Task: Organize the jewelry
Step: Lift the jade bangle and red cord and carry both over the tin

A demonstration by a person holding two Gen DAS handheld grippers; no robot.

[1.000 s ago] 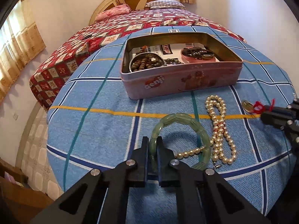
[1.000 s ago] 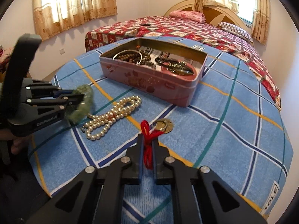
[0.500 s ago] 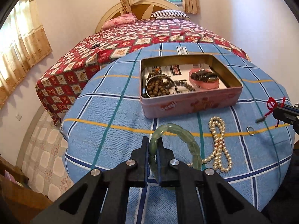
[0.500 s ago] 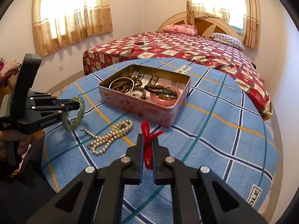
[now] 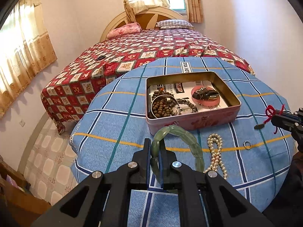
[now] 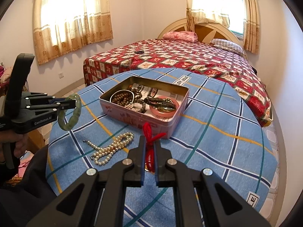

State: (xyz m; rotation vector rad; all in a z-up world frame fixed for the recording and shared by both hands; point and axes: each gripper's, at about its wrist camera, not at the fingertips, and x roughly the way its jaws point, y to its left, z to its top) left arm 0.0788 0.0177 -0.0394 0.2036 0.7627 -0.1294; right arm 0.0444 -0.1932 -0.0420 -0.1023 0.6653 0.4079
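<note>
Green bangle clenched in left hand-held gripper, red cord charm in right hand-held gripper; both now lifted off surface. Tin judged next; pearls left lying.

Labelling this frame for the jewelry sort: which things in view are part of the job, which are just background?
Job:
- green bracelet, in left gripper
- red cord, in right gripper
- pearl necklace, on tablecloth
- small ring, on tablecloth
- pink tin, beads inside

Background:
- bed
- pillows
- curtains
- blue checked tablecloth
</note>
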